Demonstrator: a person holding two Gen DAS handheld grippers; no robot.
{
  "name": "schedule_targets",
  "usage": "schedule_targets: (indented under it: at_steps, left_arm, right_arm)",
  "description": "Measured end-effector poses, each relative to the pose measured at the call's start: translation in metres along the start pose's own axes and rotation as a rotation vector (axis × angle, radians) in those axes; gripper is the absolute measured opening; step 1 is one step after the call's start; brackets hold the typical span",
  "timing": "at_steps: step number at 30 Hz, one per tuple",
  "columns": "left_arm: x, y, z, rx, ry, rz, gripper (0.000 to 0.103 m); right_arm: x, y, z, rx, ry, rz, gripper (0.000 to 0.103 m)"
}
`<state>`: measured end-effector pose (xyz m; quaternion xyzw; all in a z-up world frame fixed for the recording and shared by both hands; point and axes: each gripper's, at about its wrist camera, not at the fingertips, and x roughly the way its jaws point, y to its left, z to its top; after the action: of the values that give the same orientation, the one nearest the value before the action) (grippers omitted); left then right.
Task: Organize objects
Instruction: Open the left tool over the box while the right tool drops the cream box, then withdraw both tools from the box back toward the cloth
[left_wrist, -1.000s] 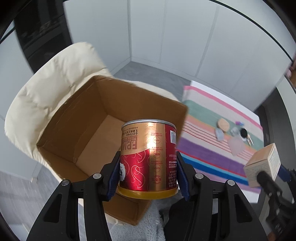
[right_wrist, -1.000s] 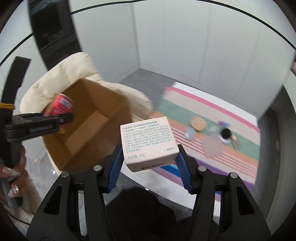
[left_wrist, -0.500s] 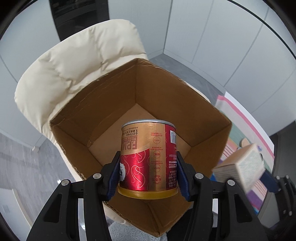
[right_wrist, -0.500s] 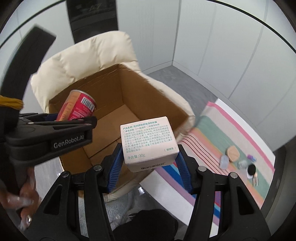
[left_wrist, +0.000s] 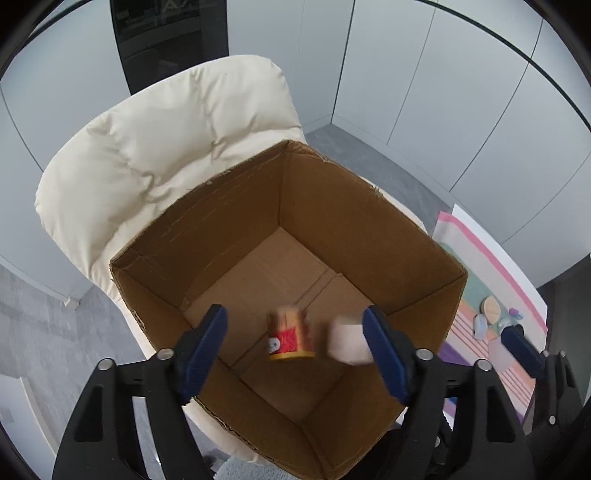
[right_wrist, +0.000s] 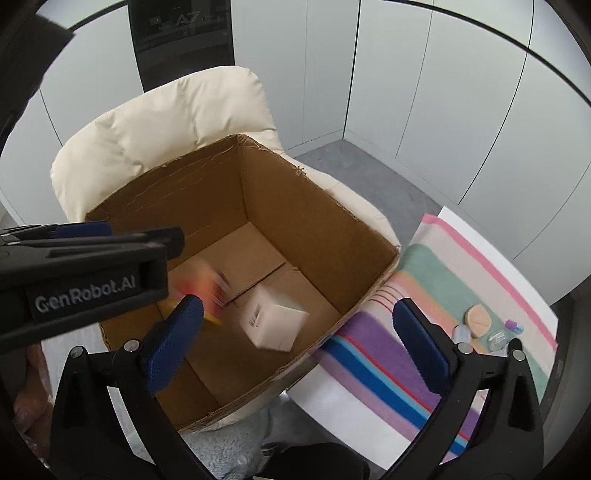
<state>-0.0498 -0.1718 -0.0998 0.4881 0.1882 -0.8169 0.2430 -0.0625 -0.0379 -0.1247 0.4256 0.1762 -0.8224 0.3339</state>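
Note:
An open cardboard box stands on a cream padded chair; it also shows in the right wrist view. A red and gold can and a small white carton are inside the box, blurred as they fall; both also show in the right wrist view, the can and the carton. My left gripper is open and empty above the box. My right gripper is open and empty above the box's near right side.
A striped cloth lies to the right of the box with several small items on it. White cabinet panels and a dark screen stand behind the chair. Grey floor lies to the left.
Both grippers have opened over the box. The can and the white carton have left the jaws and dropped into the box.

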Motion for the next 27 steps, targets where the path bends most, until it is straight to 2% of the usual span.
schedule_targets:
  at_steps: [7,20,27]
  left_arm:
    - [0.007,0.005,0.0,-0.035,0.038,-0.001,0.08]
    - [-0.001,0.002,-0.012,0.026,0.037,0.003,0.08]
    - [-0.008,-0.022,-0.035,0.073,0.085,-0.062,0.081]
  right_arm:
    - [0.001,-0.008,-0.003,0.035,0.012,0.017,0.103]
    - [-0.01,-0.02,-0.011,0.075,0.011,-0.011,0.103]
    - [-0.029,-0.036,-0.035,0.132,0.024,-0.05,0.103]
